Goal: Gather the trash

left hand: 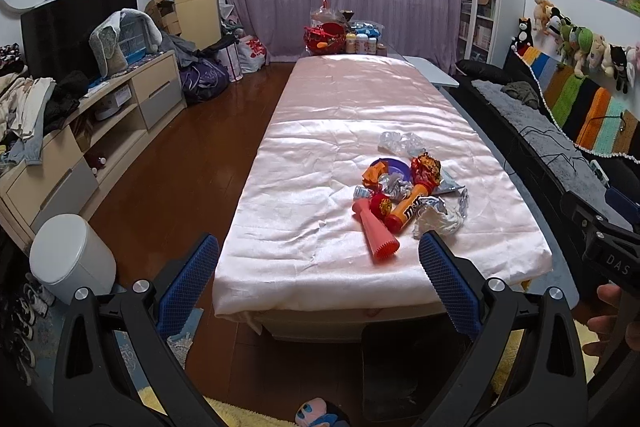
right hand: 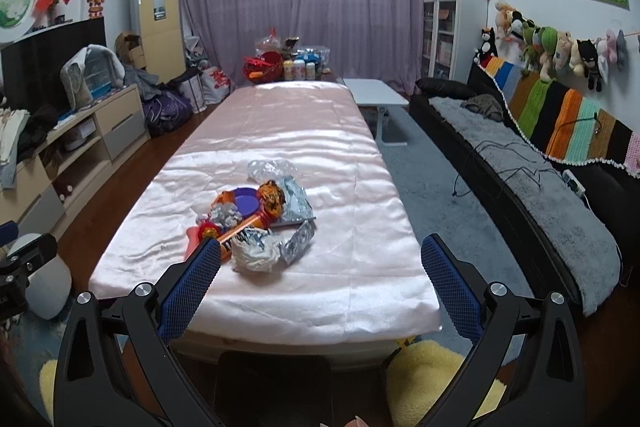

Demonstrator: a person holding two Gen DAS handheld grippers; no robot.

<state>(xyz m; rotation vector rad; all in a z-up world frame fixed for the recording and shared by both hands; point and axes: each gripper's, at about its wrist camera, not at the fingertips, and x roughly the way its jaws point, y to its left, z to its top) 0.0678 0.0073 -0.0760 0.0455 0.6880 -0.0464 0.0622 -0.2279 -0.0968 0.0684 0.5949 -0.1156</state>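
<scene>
both grippers, left gripper (left hand: 318, 259) and right gripper (right hand: 320, 261), hover spread wide and empty before the near edge of the pink satin-covered table (left hand: 304, 131). crumpled wrapper trash pile (left hand: 404, 191) sits near that edge, right of centre. best take the closest white crumpled wrapper (right hand: 256, 253) first, pinching low.

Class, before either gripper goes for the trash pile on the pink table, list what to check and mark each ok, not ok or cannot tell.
1. Left gripper jaws open, empty: ok.
2. Right gripper jaws open, empty: ok.
3. Trash pile in view of both cameras: ok.
4. Crumpled white wrapper on the near side, free to grasp: ok.
5. White bin on the floor left of the table: ok.
6. Bin lid open: cannot tell.
</scene>
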